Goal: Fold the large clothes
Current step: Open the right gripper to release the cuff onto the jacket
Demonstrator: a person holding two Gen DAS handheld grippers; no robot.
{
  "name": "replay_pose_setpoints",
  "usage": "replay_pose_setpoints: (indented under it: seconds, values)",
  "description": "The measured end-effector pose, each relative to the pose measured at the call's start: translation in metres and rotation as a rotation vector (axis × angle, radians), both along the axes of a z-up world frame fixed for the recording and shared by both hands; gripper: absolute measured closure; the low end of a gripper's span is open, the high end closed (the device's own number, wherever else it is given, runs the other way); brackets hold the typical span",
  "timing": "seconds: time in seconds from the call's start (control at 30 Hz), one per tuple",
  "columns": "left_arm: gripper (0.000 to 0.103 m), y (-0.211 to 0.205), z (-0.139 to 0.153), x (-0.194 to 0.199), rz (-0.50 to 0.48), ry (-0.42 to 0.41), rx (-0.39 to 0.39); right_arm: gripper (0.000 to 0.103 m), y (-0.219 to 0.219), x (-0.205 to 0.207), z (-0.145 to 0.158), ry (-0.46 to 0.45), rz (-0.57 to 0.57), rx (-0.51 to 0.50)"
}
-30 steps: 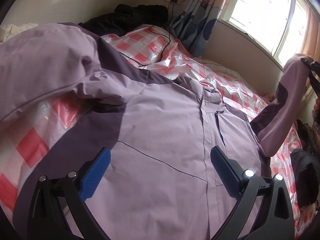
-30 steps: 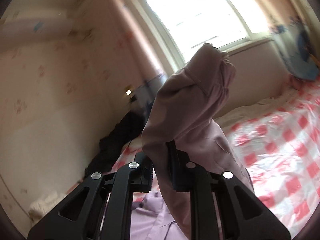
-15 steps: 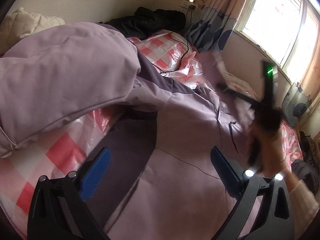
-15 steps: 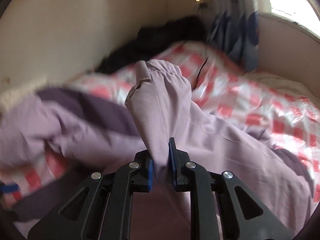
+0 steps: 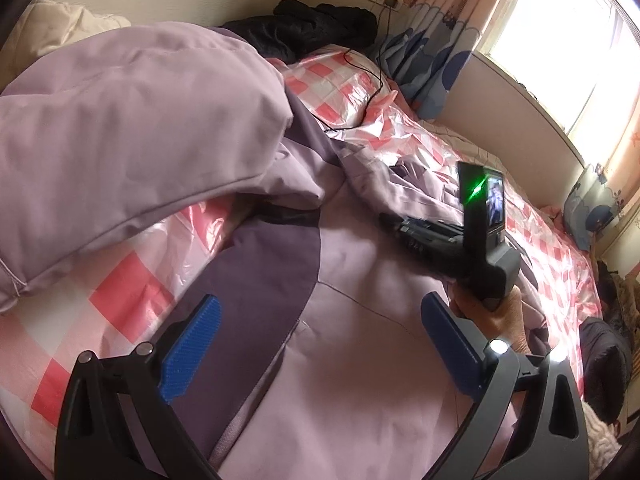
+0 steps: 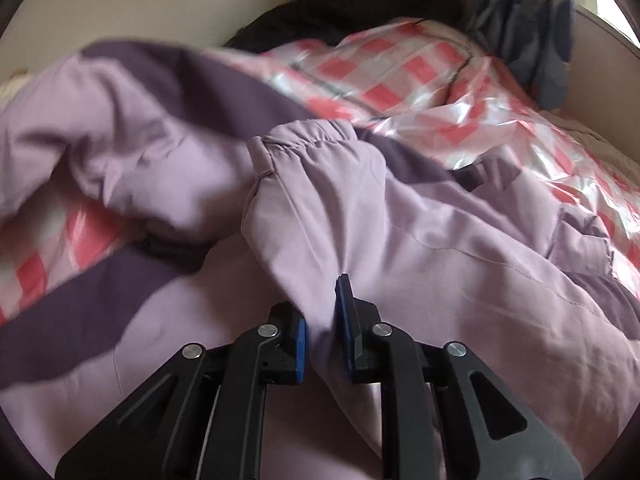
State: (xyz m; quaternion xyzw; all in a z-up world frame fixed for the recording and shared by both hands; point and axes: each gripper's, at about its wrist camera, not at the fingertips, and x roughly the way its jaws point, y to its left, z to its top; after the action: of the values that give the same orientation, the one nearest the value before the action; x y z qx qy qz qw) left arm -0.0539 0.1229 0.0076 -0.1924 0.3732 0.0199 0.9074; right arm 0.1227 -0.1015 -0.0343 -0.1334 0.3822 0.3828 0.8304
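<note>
A large lilac jacket [image 5: 360, 360] with dark purple panels lies spread on the bed. One sleeve [image 5: 132, 128] bulges at the left. My left gripper [image 5: 316, 344] is open and empty, just above the jacket's body. My right gripper [image 6: 322, 320] is shut on the other sleeve [image 6: 312, 200], whose elastic cuff lies across the jacket's chest. The right gripper's body also shows in the left wrist view [image 5: 480, 240], low over the jacket.
A pink-and-white checked plastic sheet [image 5: 340, 84] covers the bed. Black clothing [image 5: 316, 24] lies by the wall at the head. A blue-patterned curtain [image 5: 428, 64] and a window [image 5: 560, 40] are at the right. A dark bag [image 5: 604, 356] sits beside the bed.
My right gripper swung the sleeve from high near the window down and across onto the jacket's chest. The left gripper shifted a little left and stayed open.
</note>
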Motion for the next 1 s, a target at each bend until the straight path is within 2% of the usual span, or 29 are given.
replay_pose_setpoints:
  seconds: [0.07,0.17,0.23,0.27,0.3,0.37,0.43,0.5,0.53,0.6,0.7,0.8,0.87,0.93,0.97,1.0]
  values:
    - [0.007,-0.002,-0.001,0.001,-0.007,0.006,0.002,0.089,0.000,-0.009,-0.001,0.012,0.051,-0.012]
    - [0.007,-0.002,-0.003,0.002,-0.004,0.013,-0.003,0.082,0.002,-0.011,-0.003,0.044,0.094,-0.032]
    - [0.007,-0.002,-0.004,0.003,-0.001,0.019,-0.006,0.060,0.005,-0.011,-0.005,0.079,0.116,-0.032]
    - [0.007,-0.003,-0.004,0.004,0.000,0.021,-0.006,0.055,0.007,-0.011,-0.005,0.085,0.117,-0.033]
    - [0.007,-0.003,-0.005,0.004,0.000,0.022,-0.005,0.047,0.009,-0.013,-0.005,0.085,0.116,-0.034]
    - [0.007,-0.005,-0.005,0.004,-0.002,0.024,0.003,0.041,0.010,-0.017,-0.001,0.092,0.115,-0.006]
    - [0.007,-0.005,-0.004,0.003,-0.003,0.021,0.015,0.040,-0.001,-0.022,0.015,0.094,0.090,0.101]
    - [0.007,-0.006,-0.003,0.003,-0.002,0.018,0.029,0.035,-0.020,-0.027,0.034,0.055,0.022,0.199]
    - [0.007,-0.006,-0.002,0.002,0.000,0.016,0.035,0.026,-0.039,-0.023,0.044,0.024,-0.054,0.243]
    - [0.007,-0.008,0.000,0.001,0.004,0.007,0.059,0.018,-0.072,-0.011,0.052,-0.022,-0.216,0.271]
    - [0.007,-0.013,0.003,-0.001,0.000,-0.007,0.102,0.018,-0.123,0.015,0.050,-0.033,-0.478,0.267]
    - [0.007,-0.021,0.008,-0.002,-0.014,-0.024,0.134,0.017,-0.163,0.036,0.029,0.013,-0.661,0.287]
    - [0.007,-0.027,0.010,-0.003,-0.028,-0.038,0.162,0.017,-0.169,0.050,0.000,0.087,-0.702,0.253]
    - [0.007,-0.033,0.010,-0.003,-0.043,-0.045,0.183,0.010,-0.153,0.064,-0.027,0.174,-0.674,0.131]
    - [0.007,-0.036,0.010,-0.003,-0.053,-0.044,0.192,0.009,-0.142,0.066,-0.027,0.164,-0.654,0.070]
    - [0.007,-0.038,0.009,-0.003,-0.063,-0.042,0.195,0.009,-0.135,0.065,-0.020,0.145,-0.643,0.058]
